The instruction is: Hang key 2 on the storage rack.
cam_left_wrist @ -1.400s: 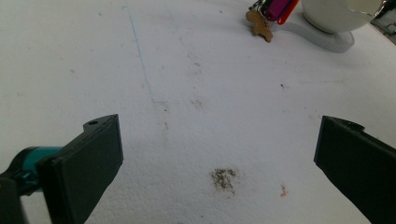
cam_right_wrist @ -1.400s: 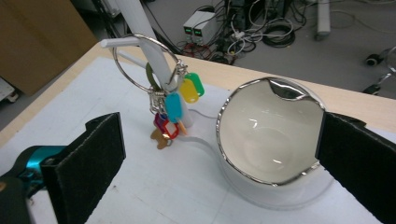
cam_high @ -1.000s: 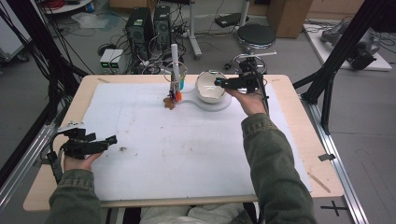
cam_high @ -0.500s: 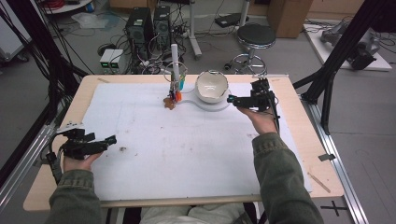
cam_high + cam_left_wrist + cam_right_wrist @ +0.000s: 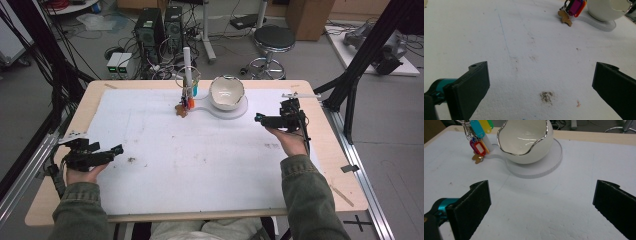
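The white bowl (image 5: 525, 141) sits on the round end of a flat white base (image 5: 549, 160), toward the far middle of the tabletop (image 5: 345, 165). Its rim is wavy and edged in silver, and the glaze shines, so I'd judge it ceramic: stiff, fairly heavy for its size, slick, and quick to chip if knocked. The rounded belly offers little purchase for flat pads. The better hold looks to be the rim, one jaw inside and one outside, at a low dip in the wave where the wall runs straighter. It seems to lean toward the right tool (image 5: 541, 202), though I can't tell whether it is fixed to the base.

Just beside it, on the narrow end of the same base, a white post (image 5: 187, 62) stands upright with a bunch of coloured key tags (image 5: 480, 135) hanging against it; a clumsy approach from that side could snag them.

The right tool hangs near the bowl, to its right and a little nearer the person, jaws spread wide with nothing between them. The left tool (image 5: 541, 85) is well apart, near the tabletop's left edge, also gaping wide and empty, over a small brown smudge (image 5: 546, 96) on the white sheet (image 5: 200, 165).
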`<state>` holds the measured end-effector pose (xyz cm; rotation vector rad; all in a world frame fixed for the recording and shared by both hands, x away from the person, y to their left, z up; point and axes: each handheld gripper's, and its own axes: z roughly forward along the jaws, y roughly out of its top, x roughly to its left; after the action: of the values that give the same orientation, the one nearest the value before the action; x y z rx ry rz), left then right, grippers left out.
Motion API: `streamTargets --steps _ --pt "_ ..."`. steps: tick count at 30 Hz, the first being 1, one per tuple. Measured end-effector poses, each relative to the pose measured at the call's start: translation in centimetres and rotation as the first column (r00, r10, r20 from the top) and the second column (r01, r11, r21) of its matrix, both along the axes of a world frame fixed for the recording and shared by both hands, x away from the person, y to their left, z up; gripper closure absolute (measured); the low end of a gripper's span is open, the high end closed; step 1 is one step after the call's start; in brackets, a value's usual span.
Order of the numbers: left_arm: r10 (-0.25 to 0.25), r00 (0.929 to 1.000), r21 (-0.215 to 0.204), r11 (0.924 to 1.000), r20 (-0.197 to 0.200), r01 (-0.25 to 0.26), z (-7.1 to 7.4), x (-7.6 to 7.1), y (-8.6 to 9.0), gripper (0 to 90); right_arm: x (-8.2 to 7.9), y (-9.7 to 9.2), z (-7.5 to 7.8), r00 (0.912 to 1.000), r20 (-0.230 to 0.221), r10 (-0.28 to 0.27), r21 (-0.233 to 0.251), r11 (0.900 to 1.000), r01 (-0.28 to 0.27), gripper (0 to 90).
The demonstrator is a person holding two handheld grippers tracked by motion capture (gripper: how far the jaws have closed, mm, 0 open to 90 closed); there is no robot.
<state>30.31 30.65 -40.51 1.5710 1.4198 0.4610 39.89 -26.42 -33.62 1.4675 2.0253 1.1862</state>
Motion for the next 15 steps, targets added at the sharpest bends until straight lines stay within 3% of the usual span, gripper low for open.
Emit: streamTargets --steps 15 --pt "0.035 0.9986 0.005 0.9994 0.04 -0.035 0.2 -0.5 0.6 1.7 -1.4 -1.7 -2.3 0.9997 0.016 -0.021 -0.019 0.9996 0.021 0.6"
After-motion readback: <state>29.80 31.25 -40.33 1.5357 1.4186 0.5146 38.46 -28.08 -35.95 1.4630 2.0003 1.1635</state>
